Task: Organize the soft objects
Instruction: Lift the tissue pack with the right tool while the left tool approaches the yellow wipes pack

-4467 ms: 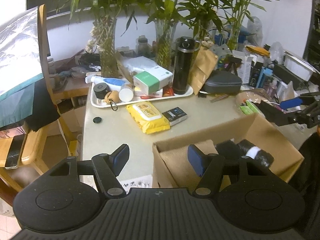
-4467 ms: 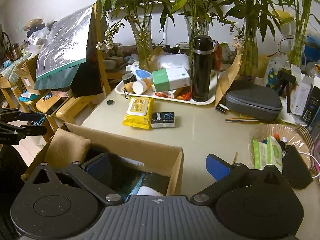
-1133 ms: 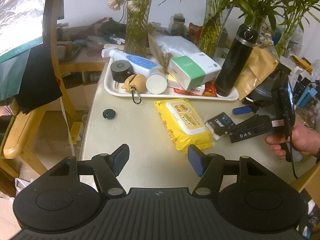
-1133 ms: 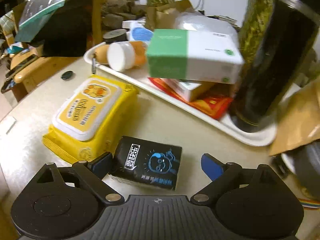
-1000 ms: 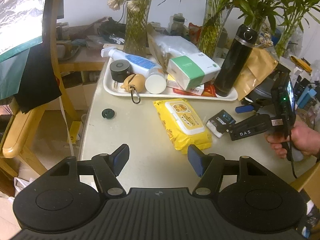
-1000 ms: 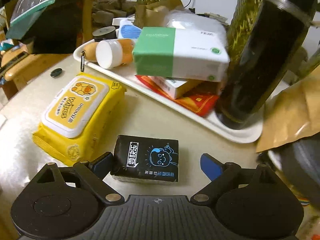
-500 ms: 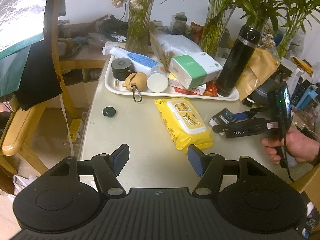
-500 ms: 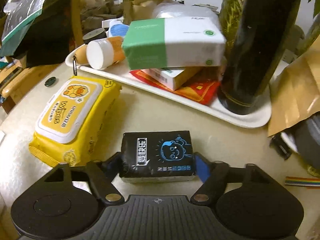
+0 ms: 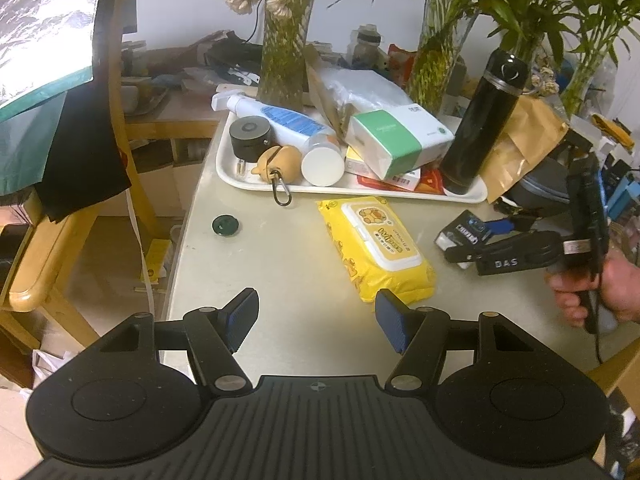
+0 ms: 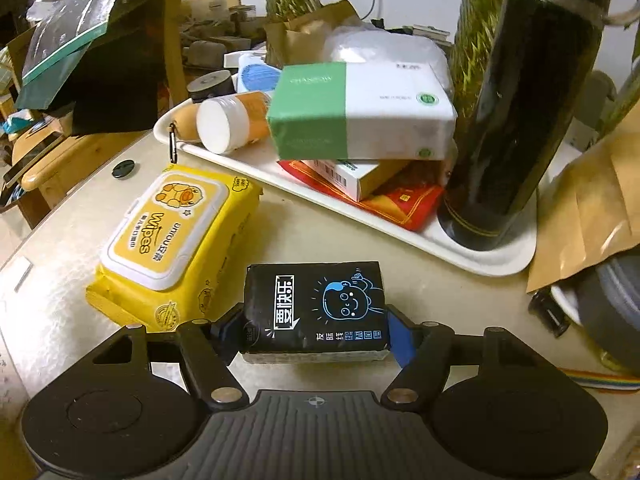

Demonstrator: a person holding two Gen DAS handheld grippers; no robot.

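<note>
Both wrist cams downward; shared yellow wipes pack point(image 9: 376, 246).

Black tissue pack point(image 9: 460, 233) half hidden behind right gripper point(image 9: 466, 246) in left wrist view — print too small to read. Hand point(image 9: 608, 292) cut off at right edge. Plant tops cropped — both views.

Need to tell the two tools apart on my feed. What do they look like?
Both look alike: matte black bodies with round side discs, a ribbed centre plate and blue pads on black fingers. The left tool shows this up close. From outside, the right tool bears white "DAS" lettering on its arm, a thin black cable and a black handle.
</note>
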